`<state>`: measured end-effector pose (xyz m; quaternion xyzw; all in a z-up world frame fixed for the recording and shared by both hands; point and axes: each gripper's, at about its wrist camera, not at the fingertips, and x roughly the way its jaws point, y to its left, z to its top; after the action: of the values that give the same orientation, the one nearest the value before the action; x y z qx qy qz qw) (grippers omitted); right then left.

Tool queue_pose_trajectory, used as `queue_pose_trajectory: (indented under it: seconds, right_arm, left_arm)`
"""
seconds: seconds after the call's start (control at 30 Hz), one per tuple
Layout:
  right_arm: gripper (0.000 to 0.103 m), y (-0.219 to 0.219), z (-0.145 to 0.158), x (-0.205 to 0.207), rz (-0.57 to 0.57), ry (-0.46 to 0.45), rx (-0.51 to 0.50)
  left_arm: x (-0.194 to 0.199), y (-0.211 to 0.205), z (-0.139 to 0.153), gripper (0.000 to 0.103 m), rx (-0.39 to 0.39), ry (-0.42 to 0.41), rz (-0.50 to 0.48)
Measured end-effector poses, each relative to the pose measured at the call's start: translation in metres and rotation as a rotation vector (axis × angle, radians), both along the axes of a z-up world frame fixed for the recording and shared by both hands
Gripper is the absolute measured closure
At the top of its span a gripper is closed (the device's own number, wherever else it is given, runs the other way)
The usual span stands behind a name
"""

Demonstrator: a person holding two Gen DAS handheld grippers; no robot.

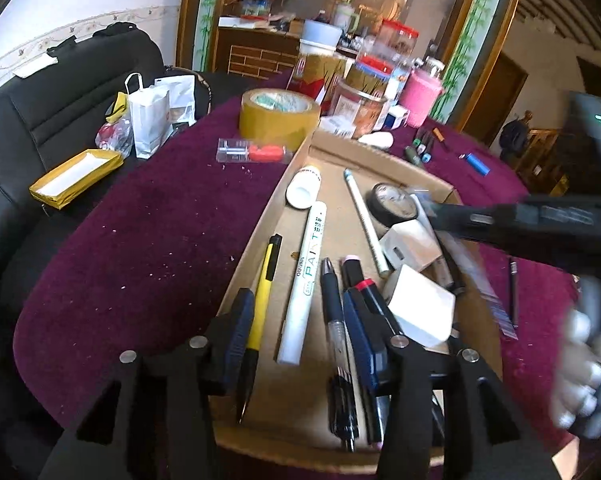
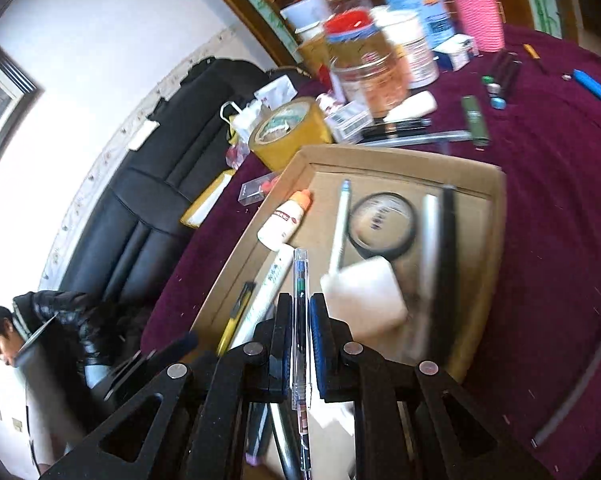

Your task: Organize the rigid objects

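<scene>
White marker in cardboard tray reads "PAINT", brand possibly "deli".

Left gripper agape, right gripper clamped.

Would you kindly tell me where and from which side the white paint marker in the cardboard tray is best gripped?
Grip the white paint marker across its mid-barrel, coming from above, fingers closing on its two long sides. It lies flat in the cardboard tray, running lengthwise away from the camera. The yellow pen and the black pen flank it with narrow gaps that look just wide enough for the fingers.
</scene>
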<state>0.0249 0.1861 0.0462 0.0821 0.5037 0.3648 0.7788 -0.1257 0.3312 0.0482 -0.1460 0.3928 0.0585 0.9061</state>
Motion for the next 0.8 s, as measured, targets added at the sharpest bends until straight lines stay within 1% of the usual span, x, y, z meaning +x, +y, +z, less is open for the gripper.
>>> queue_pose_trajectory:
  seconds: [0.07, 0.2, 0.27, 0.37, 0.4, 0.47, 0.53, 0.67, 0.73, 0.77, 0.8]
  right_arm:
    - [0.092, 0.017, -0.007, 0.010, 0.005, 0.016, -0.014]
    - [0.092, 0.047, -0.023, 0.030, -0.001, 0.017, -0.067]
    - [0.092, 0.054, -0.029, 0.038, -0.006, 0.014, -0.084]
    - [0.091, 0.055, -0.035, 0.047, -0.024, 0.042, -0.067]
    - [0.088, 0.053, -0.036, 0.049, -0.032, 0.046, -0.060]
    - [0.079, 0.044, -0.033, 0.046, -0.036, 0.037, -0.041]
    - [0.061, 0.033, -0.025, 0.040, -0.047, 0.007, -0.032]
    - [0.056, -0.003, -0.001, 0.016, -0.061, -0.086, 0.010]
    - [0.049, -0.023, 0.009, 0.004, -0.081, -0.138, 0.022]
    - [0.048, -0.033, 0.013, -0.002, -0.092, -0.163, 0.026]
    - [0.048, -0.042, 0.018, -0.007, -0.104, -0.189, 0.031]
  left_arm:
    - [-0.006, 0.003, 0.004, 0.055, -0.009, -0.015, 0.004]
    - [-0.014, 0.006, 0.008, 0.048, 0.005, -0.035, 0.013]
    - [-0.015, 0.007, 0.008, 0.044, 0.013, -0.039, 0.019]
    - [-0.014, 0.007, 0.006, 0.038, 0.014, -0.034, 0.027]
    - [-0.014, 0.007, 0.005, 0.038, 0.014, -0.031, 0.028]
    - [-0.013, 0.006, 0.003, 0.037, 0.015, -0.027, 0.030]
    - [-0.011, 0.003, 0.002, 0.037, 0.013, -0.022, 0.034]
    - [-0.012, -0.004, 0.012, 0.037, 0.035, -0.027, 0.046]
    - [-0.016, -0.008, 0.023, 0.037, 0.057, -0.053, 0.054]
    - [-0.017, -0.010, 0.027, 0.035, 0.071, -0.064, 0.060]
    - [-0.019, -0.013, 0.033, 0.031, 0.091, -0.080, 0.073]
